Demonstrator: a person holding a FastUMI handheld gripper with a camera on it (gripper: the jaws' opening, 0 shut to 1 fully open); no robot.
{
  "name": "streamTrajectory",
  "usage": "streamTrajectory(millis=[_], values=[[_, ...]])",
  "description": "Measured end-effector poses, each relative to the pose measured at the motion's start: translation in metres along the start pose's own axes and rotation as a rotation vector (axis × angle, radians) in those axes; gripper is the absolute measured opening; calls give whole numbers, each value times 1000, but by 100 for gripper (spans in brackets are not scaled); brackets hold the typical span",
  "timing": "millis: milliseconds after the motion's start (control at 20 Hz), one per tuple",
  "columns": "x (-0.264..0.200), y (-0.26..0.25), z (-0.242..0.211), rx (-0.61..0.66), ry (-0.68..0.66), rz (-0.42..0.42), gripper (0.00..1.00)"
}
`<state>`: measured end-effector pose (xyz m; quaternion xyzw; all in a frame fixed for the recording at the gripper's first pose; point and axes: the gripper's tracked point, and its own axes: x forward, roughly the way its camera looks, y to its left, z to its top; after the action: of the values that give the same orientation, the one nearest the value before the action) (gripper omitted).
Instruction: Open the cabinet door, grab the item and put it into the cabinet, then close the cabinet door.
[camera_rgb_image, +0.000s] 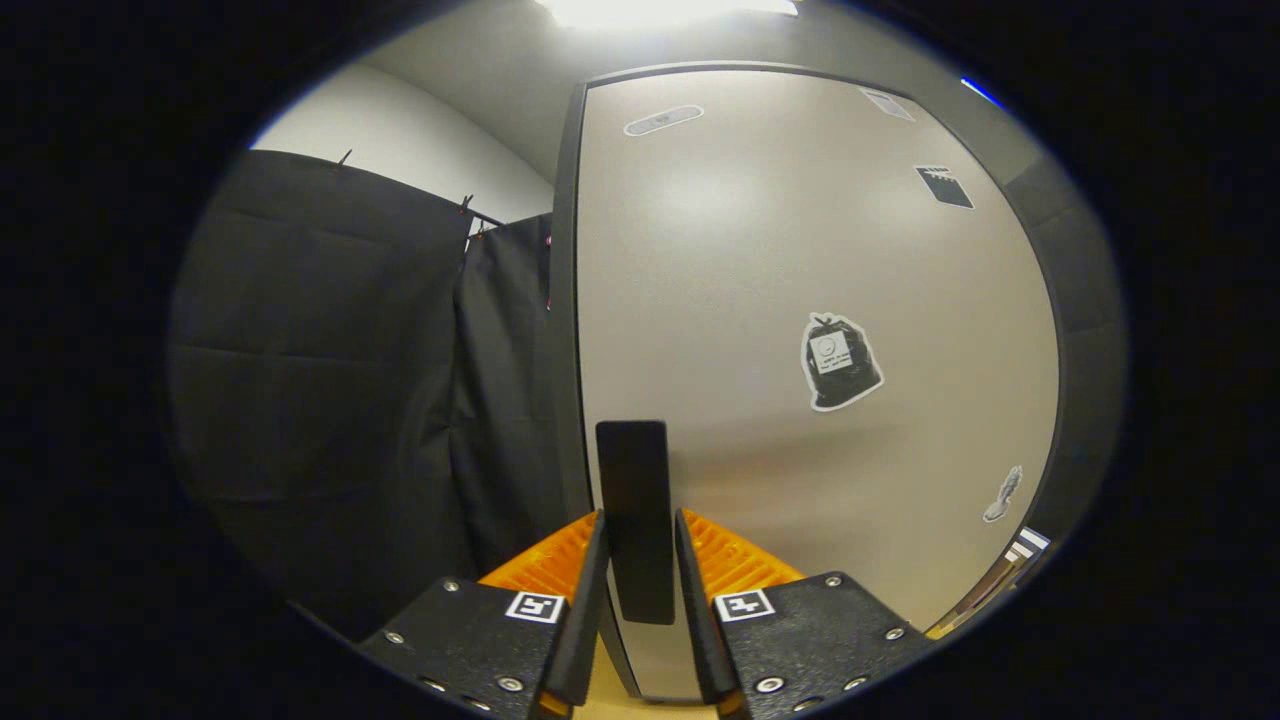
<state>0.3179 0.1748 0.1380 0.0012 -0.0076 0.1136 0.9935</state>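
We see the claw (640, 560) pinching the dark, flat, upright handle (634, 500) of the cabinet door (760, 260): one finger presses each side of it, and the handle rises beyond the fingertips toward 12 o'clock. The door is pale and smooth, set in a dark frame (562, 300), and we are close up against it. On its face, at about 2 o'clock from the handle, sits a sticker of a black rubbish bag (840, 362); a small black sticker (944, 186) lies further up toward 1 o'clock. At 9 o'clock from the handle hangs the booth's black cloth (320, 380). We cannot tell whether the door is ajar.
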Motion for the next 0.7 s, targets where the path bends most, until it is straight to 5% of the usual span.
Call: streamTrajectory(millis=[150,700], values=[[0,1,-3,-42,3,-17,30],[-45,3,-3,-46,31,67,29]])
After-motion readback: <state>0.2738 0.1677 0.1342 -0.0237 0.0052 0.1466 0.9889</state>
